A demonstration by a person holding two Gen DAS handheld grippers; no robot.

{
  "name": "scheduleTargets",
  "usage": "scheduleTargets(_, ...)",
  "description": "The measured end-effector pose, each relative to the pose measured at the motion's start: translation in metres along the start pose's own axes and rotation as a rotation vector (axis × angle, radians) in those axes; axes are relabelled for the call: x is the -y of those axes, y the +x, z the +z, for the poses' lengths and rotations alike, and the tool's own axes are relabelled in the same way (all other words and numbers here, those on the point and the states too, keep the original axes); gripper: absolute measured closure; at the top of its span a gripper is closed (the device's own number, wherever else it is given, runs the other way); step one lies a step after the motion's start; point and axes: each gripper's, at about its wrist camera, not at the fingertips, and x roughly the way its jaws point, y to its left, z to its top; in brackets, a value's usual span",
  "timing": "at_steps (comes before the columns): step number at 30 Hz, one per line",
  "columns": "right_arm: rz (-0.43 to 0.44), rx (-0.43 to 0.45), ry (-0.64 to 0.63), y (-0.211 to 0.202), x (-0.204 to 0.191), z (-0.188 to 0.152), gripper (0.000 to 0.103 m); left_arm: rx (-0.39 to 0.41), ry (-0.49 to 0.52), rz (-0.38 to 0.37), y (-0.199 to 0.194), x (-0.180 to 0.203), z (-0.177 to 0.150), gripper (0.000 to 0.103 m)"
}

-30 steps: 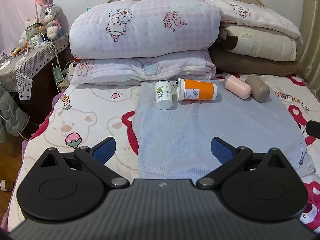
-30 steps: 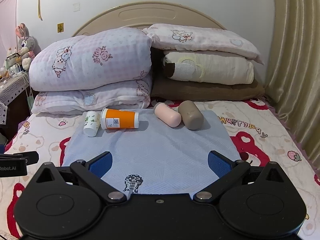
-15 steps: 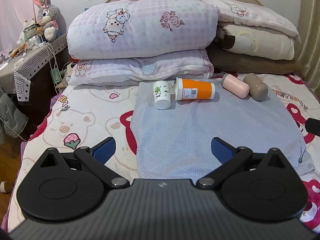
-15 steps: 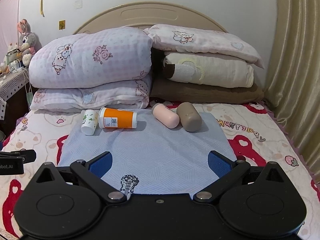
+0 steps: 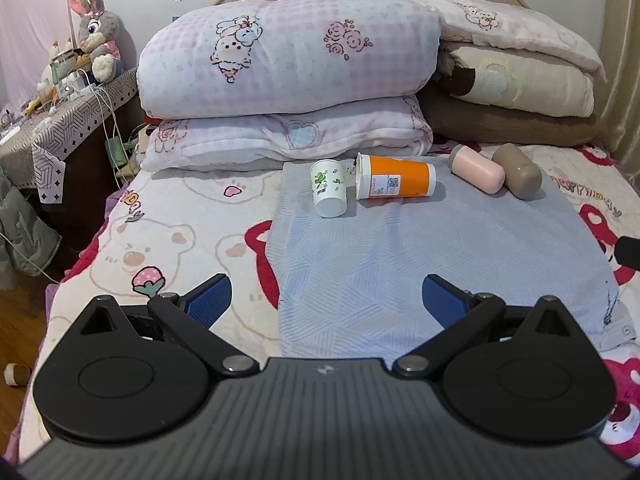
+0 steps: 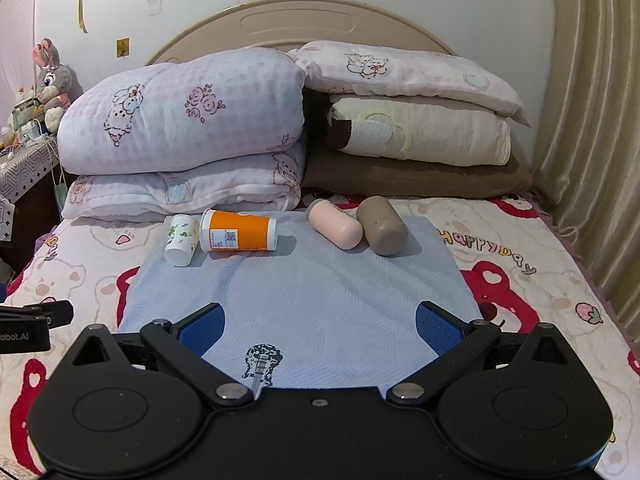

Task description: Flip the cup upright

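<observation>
I'm holding my left gripper [image 5: 326, 296] with its blue pads [image 5: 208, 294] spread wide, gripping nothing and hovering over the near edge of the pale blue cloth [image 5: 400, 256]. My right gripper [image 6: 318, 326] is hanging the same way, blue pads [image 6: 438, 326] far apart and touching nothing, over the cloth's near edge where a small guitar print [image 6: 262, 364] is showing.

All four cups are lying on their sides along the far edge of the cloth, just in front of the stacked quilts [image 5: 288, 64]. The white paper cup [image 5: 329, 193] with green leaf printing is resting at the far left corner, its base pointing toward me and its mouth toward the quilts. The orange cup [image 5: 394, 181] is lying just beside it, rim nearly touching it, white label facing up with a QR code; the small print is too fine for me to read. Toward the far right corner, the pink cup [image 5: 478, 169] and the taupe cup [image 5: 517, 176] are lying side by side, touching.

On the bed sheet [image 6: 492, 248] I'm reading "HAPPYDAY" in coloured letters. At the left edge of my right view, white lettering reading "obot.AI" is showing on the left gripper's body.
</observation>
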Motion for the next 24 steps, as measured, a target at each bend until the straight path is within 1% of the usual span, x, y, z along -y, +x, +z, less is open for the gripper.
scheduleTargets(2,-0.012,0.0,-0.004,0.001,0.0,0.001,0.0,0.002,-0.004,-0.001,-0.001,0.001,0.0,0.0)
scheduleTargets(11,-0.003,-0.015,-0.002,0.002,0.0,-0.001,0.0,0.012,-0.001,-0.017,-0.005,-0.004,-0.002,0.0)
scheduleTargets(17,0.006,-0.02,-0.005,0.003,0.0,-0.001,0.0,0.03,-0.019,-0.049,-0.01,-0.01,-0.002,0.0)
scheduleTargets(24,0.015,-0.024,-0.014,0.004,0.0,-0.001,0.0,0.035,0.001,-0.06,-0.012,-0.006,-0.001,0.0)
